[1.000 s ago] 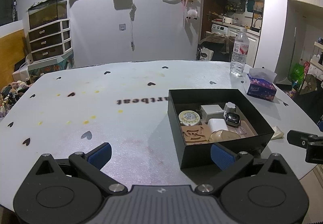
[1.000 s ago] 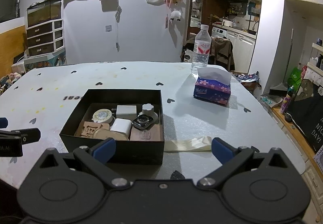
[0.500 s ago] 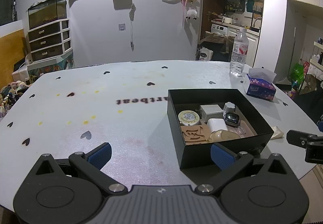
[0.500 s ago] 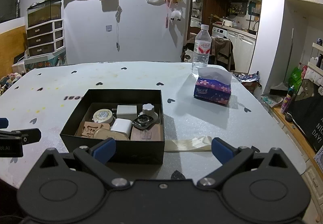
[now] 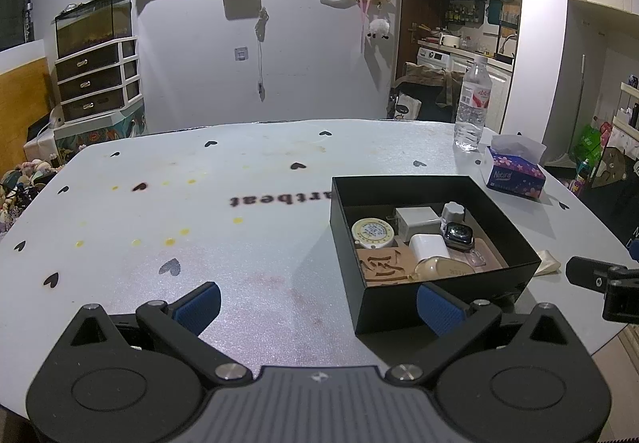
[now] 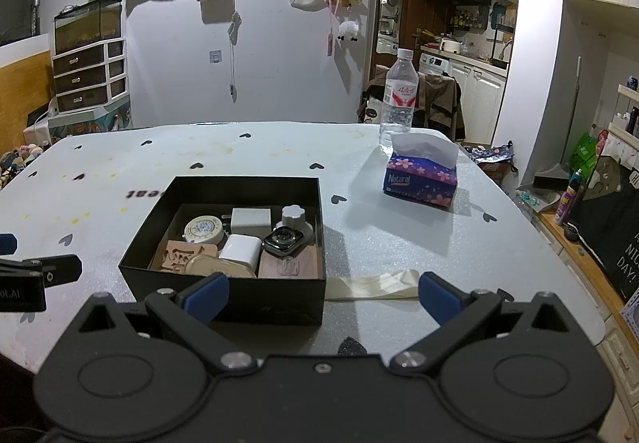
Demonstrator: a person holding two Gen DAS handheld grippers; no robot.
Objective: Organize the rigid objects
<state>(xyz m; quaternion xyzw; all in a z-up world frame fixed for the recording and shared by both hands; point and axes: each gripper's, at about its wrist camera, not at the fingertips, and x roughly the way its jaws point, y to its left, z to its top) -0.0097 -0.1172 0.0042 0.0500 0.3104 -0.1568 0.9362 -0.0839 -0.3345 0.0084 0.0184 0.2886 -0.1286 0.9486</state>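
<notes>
Black card box [image 6: 223, 293], open-topped, on the pale heart-printed table [image 5: 199, 211]: this is where your rigid items now sit, all of them inside it.

Contents, as your right wrist view shows them:
- Round cream tin [image 6: 203, 229], rear left, lying flat.
- White charger block [image 6: 251, 218], rear centre, just beside the tin.
- Grey flower-shaped cap [image 6: 293, 215], rear right.
- Smartwatch body [image 6: 284, 240], dark face up, in front of the cap and touching it.
- Second white adapter [image 6: 240, 249], centre, beside the watch.
- Carved wooden stamp [image 6: 177, 257], front left.
- Beige oval case [image 6: 217, 266], front centre, partly overlapping the stamp's edge.
- Small clear piece [image 6: 288, 266], lying on the brown floor at front right; too small for you to tell what it is.

Around the box:
- Cream ribbon strip [image 6: 375, 285], flat on the table, running out from the box's right front corner.
- Tissue pack [image 6: 421, 179], purple floral, well apart to the rear right.
- Water bottle [image 6: 399, 99], upright behind the tissue pack.

Your tools:
- Left gripper [image 5: 317, 301]: jaws spread wide, nothing between them, held low over the near table edge with its right blue pad [image 5: 437, 309] in front of the box's near wall.
- Right gripper [image 6: 319, 295]: jaws likewise spread wide and empty, its left pad [image 6: 205, 295] in front of the box's near wall, its right pad near the ribbon's end.
</notes>
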